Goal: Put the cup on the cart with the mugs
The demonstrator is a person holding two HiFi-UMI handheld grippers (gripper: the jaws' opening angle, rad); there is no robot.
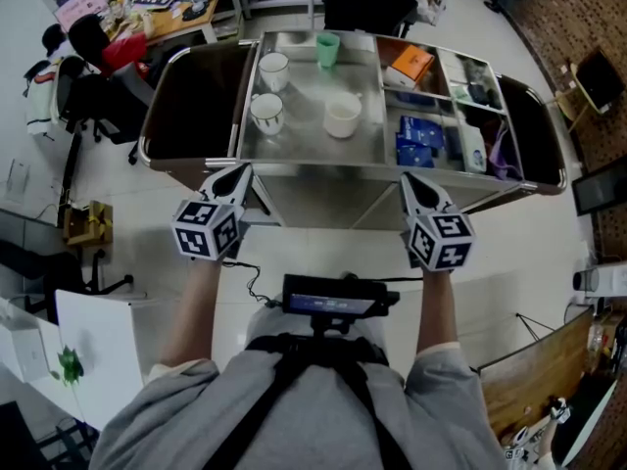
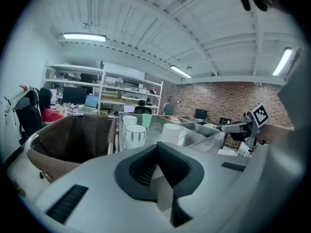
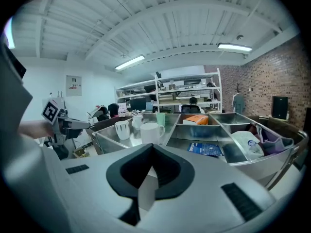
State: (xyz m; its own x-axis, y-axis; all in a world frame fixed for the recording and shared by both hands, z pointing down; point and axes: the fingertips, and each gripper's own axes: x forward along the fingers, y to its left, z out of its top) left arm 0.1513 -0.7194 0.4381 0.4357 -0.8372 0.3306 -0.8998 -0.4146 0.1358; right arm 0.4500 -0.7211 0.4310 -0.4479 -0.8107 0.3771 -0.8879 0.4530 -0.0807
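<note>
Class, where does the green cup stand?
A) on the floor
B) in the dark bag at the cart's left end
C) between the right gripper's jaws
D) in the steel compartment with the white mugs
D: the green cup stands at the steel compartment's far edge, near the white mugs.

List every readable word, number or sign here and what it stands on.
No text reads clearly.
Blue packets in the steel cart: print too small.
Orange box: print blurred.
White wall notice: too small.
Black-and-white marker cubes: square patterns, no words.
</note>
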